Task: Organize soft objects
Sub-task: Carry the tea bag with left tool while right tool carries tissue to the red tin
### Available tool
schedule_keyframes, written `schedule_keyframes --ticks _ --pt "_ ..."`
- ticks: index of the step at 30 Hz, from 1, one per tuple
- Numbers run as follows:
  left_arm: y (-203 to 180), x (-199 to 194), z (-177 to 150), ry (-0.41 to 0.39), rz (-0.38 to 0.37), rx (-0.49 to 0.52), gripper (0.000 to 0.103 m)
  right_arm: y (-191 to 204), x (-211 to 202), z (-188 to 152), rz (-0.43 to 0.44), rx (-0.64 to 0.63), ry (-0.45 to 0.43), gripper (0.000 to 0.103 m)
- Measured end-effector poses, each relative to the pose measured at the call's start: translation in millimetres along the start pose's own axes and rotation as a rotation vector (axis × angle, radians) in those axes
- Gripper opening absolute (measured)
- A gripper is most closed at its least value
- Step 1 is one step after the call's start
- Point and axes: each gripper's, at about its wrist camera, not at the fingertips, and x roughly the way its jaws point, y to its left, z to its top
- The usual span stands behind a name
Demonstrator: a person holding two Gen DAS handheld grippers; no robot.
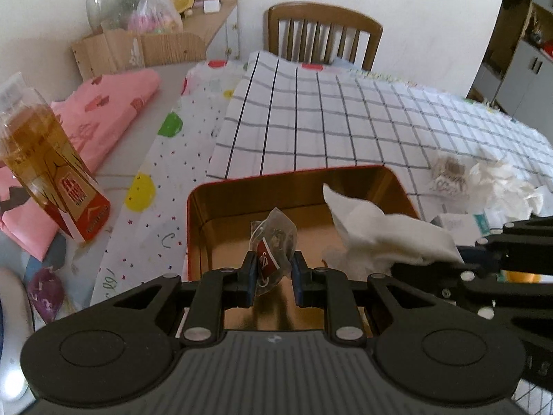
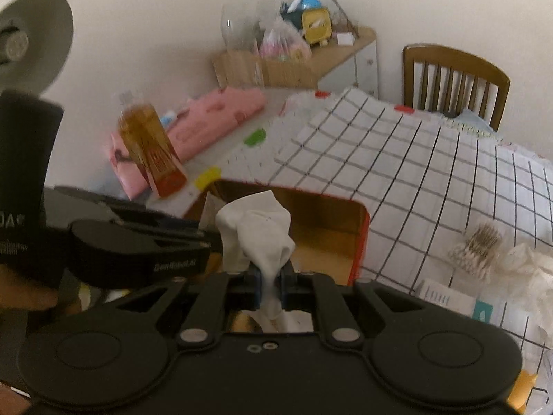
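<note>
Grippers over the tin, each with a soft item

Left to right from my left wrist camera: a pink folded cloth [image 1: 103, 103] lies at the far left of the table, with a clear packet of amber contents [image 1: 45, 159] standing tilted in front of it. Next comes a dotted white cloth [image 1: 166, 180], partly covered by a checked cloth [image 1: 345, 121] that spreads to the right edge. A wooden chair [image 1: 325, 31] stands behind the table.

Centre, near me: an open red-rimmed tin [image 1: 214, 221] with a gold inside. My left gripper [image 1: 274, 273] hangs over it, blue pads set narrowly apart, with a tea bag in a clear wrapper [image 1: 273, 242] between them; the left pad touches it, but I cannot tell whether the right one does.

Right of that, my right gripper [image 2: 269, 285] is clamped tight on a white tissue [image 2: 255, 231], which bunches up above the pads, over the tin's near right part. In the left view the same tissue [image 1: 380, 235] juts in from the right.

Far right on the checked cloth: a bundle of cotton swabs [image 2: 477, 249], crumpled white paper [image 1: 501, 186] beside it, and a small white-and-teal pack [image 2: 452, 299] nearer me.
</note>
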Motion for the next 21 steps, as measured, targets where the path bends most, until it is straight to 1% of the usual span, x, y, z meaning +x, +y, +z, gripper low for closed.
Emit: schedule_keyframes --ticks 4,7,10,15,21 --pt "-5 13 1 0.037 0.002 0.009 0.020 -4 11 -3 -0.015 0.004 0.045 0.010" --pt "-11 21 2 0.062 -0.009 0.038 0.020 -6 17 -5 -0.017 -0.008 0.072 0.012" --pt "-15 26 2 0.077 -0.023 0.042 0.020 -6 21 -7 -0.020 -0.018 0.095 0.015" --pt "-18 31 4 0.096 -0.041 0.028 0.020 -6 22 -11 -0.018 -0.039 0.109 0.019" --pt "-18 35 2 0.107 -0.050 0.017 0.021 -10 21 -11 -0.002 -0.019 0.113 0.026"
